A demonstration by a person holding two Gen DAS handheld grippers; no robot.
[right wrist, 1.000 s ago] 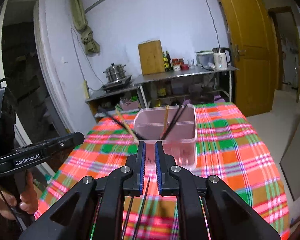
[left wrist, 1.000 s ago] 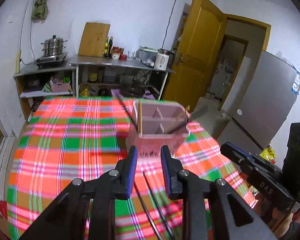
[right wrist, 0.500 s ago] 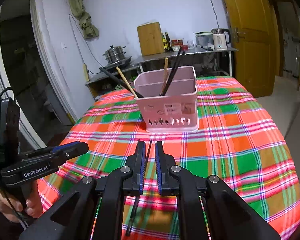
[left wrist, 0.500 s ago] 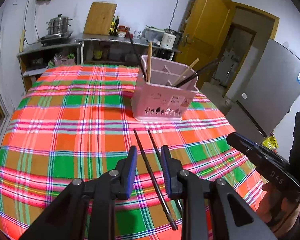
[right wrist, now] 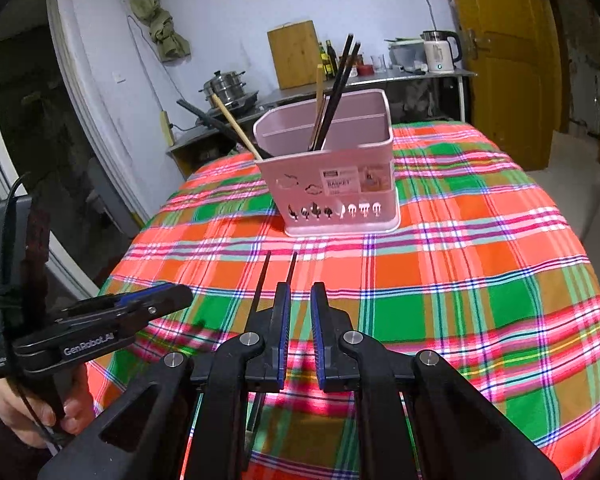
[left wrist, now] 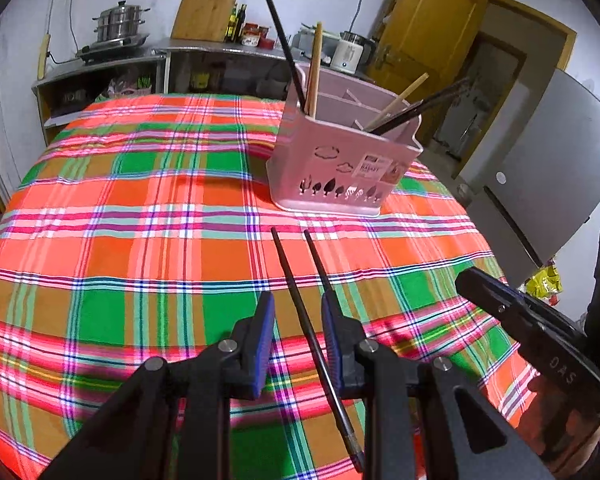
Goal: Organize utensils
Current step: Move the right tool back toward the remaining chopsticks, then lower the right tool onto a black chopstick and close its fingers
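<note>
We see two black chopsticks (left wrist: 300, 300) lying side by side on the checked tabletop (left wrist: 112, 240) near its front edge, tips toward the pink basket (left wrist: 340, 168) standing toward the far edge with more chopsticks upright inside. Our left gripper (left wrist: 296, 336) hangs over one stick, jaws apart and touching nothing. Our right gripper (right wrist: 299, 332) hovers beside the pair, jaws narrowly apart and empty; nothing lies between sticks and basket

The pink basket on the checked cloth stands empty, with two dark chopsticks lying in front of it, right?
Not empty: the pink basket already holds dark and wooden chopsticks, as the left wrist view shows. The two dark chopsticks do lie on the checked cloth in front of it.
</note>
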